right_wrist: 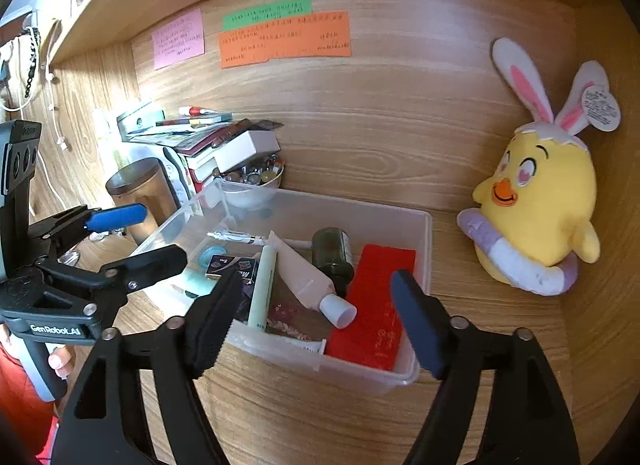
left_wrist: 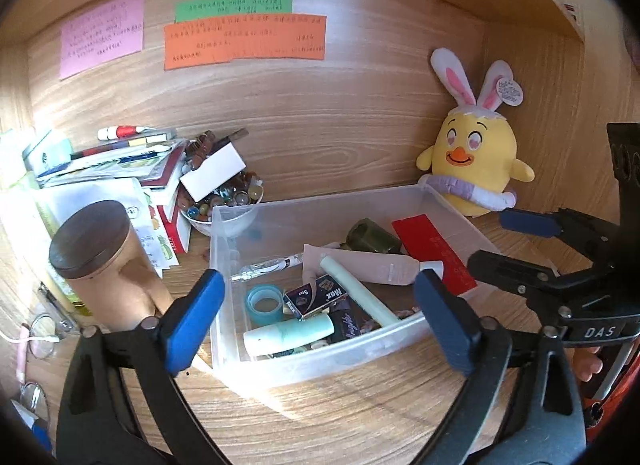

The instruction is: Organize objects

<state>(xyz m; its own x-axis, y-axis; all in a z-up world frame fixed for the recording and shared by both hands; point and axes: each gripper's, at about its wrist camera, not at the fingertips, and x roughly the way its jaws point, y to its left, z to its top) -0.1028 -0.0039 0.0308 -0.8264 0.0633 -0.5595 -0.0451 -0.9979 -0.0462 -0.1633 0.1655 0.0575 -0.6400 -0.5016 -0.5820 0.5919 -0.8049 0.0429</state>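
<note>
1. Left wrist view: the left claw [left_wrist: 320, 313] is standing with its blue-padded fingers [left_wrist: 192, 317] wide apart, gripping nothing, hanging over the near end of the clear rectangular plastic bin [left_wrist: 320, 361].
2. The bin is sitting on the wood-grain bench [left_wrist: 340, 417]. Lying inside it: a pale-blue roll of tape [left_wrist: 264, 303], a small dark "Max" staple box [left_wrist: 316, 297], a mint-green capped tube [left_wrist: 288, 337], a pale-green marker [left_wrist: 356, 289], a pink squeeze tube with white cap [left_wrist: 372, 267], a flat red card [left_wrist: 434, 253].
3. A tan cylindrical canister with dark wooden lid [left_wrist: 104, 261] is standing left of the bin; a yellow plush chick with rabbit ears [left_wrist: 476, 161] is sitting behind its far right corner.
4. The right claw [left_wrist: 512, 241] is showing at the right edge, fingers apart.
5. Right wrist view: the right claw [right_wrist: 312, 321] is hanging open over the bin's near wall [right_wrist: 320, 369], nothing between the fingers; the red card and squeeze tube are lying just beyond.
6. The left claw [right_wrist: 140, 235] is showing at left, spread and empty, beside the bin's left side.
</note>
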